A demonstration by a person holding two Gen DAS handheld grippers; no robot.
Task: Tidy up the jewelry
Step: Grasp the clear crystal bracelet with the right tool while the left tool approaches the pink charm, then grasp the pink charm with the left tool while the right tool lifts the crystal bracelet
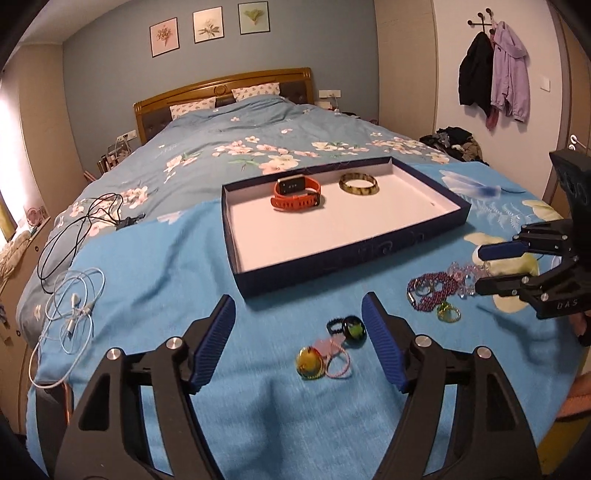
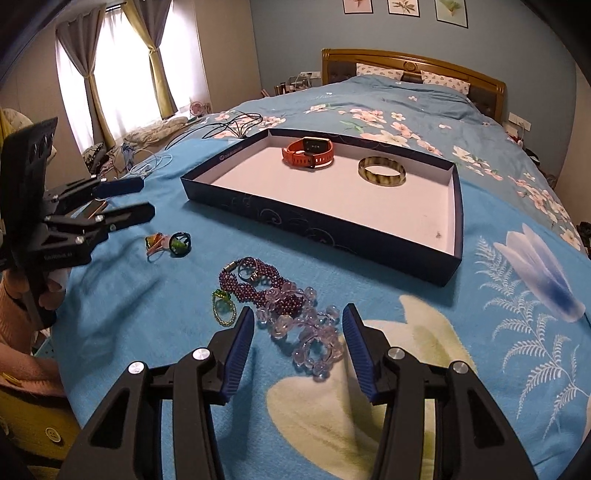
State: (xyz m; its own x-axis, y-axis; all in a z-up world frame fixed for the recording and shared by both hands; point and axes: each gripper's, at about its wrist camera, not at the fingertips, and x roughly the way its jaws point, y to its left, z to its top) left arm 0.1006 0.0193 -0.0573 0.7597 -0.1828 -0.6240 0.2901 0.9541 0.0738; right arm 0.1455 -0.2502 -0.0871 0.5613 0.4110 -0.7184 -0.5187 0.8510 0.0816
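While the orange smartwatch [image 2: 308,152] and banded bangle [image 2: 382,170] already lie in the navy tray [image 2: 321,229], the right tool [image 2: 297,334] hangs spread over the clear bead bracelet [image 2: 314,345] at 6 o'clock, probably lining up a grasp; the left tool [image 1: 299,325] waits released above the small rings [image 1: 332,347].

Blue-grey wall [image 1: 110,92] behind a wooden headboard [image 1: 221,88], three framed flower prints [image 1: 208,25] at twelve o'clock above. Bed [image 1: 258,125] under floral blue bedding. Curtained window [image 2: 122,70], bright with daylight, at ten o'clock in the right wrist view. Coats on wall hooks [image 1: 493,70] at two o'clock.
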